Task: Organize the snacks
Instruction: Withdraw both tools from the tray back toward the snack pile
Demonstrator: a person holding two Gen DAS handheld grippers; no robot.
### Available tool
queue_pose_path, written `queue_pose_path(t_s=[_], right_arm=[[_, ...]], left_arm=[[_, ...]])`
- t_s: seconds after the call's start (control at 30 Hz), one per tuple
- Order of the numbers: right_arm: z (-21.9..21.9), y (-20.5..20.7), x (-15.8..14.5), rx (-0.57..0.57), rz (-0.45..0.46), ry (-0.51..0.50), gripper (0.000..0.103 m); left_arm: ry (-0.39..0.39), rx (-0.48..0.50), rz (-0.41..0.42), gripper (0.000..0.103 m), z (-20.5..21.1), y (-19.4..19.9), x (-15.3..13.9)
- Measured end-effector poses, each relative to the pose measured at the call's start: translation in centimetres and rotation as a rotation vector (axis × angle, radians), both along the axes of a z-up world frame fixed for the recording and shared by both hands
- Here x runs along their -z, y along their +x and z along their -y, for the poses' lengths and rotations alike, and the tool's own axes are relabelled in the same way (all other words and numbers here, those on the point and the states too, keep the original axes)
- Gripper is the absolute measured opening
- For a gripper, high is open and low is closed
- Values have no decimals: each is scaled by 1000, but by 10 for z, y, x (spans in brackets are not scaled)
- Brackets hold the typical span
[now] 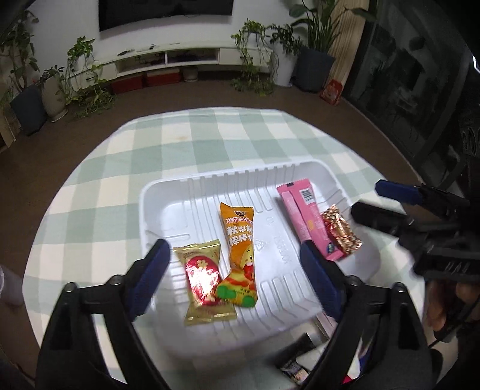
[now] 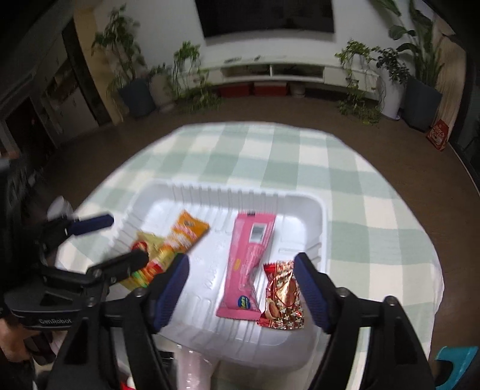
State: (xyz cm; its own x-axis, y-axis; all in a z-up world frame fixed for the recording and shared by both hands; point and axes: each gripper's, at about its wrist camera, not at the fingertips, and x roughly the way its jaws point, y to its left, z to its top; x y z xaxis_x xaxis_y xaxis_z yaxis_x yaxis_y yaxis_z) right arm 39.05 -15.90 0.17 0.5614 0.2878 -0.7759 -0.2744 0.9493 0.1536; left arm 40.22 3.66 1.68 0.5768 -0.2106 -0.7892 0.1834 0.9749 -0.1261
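Both tongs (image 1: 237, 270) (image 2: 243, 288) wide apart, empty, above 4 snacks in tray (image 1: 168, 192).

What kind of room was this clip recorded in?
Most likely a home living room: a dark wall-mounted screen above a long white low cabinet, potted green houseplants along the wall, and a table under a green-and-white checked cloth.

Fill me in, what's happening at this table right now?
A person with a gripper in each hand is sorting snacks into a white tray. Both the left gripper and right gripper are open and empty above it. Four lie inside: gold candy, orange packet, pink bar, red-gold sweet.
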Motion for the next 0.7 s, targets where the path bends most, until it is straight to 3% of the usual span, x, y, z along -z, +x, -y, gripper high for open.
queue_pose_path(t_s=[0.17,0.33,0.5,0.7], right_arm=[[28,-36,-52,65,119,162,89],[45,-100,-78,75,239,219,94],[53,-178,-59,85,279,230,95],[56,-246,-9,132,165,290,95]], left_arm=[[-25,-18,100,103,-19,-49,-35],[-100,-71,129,103,-41,-117,-43],[-142,-69,77,103,-33,-183,-14],[-230,-97,-60,102,-11,-233,47]])
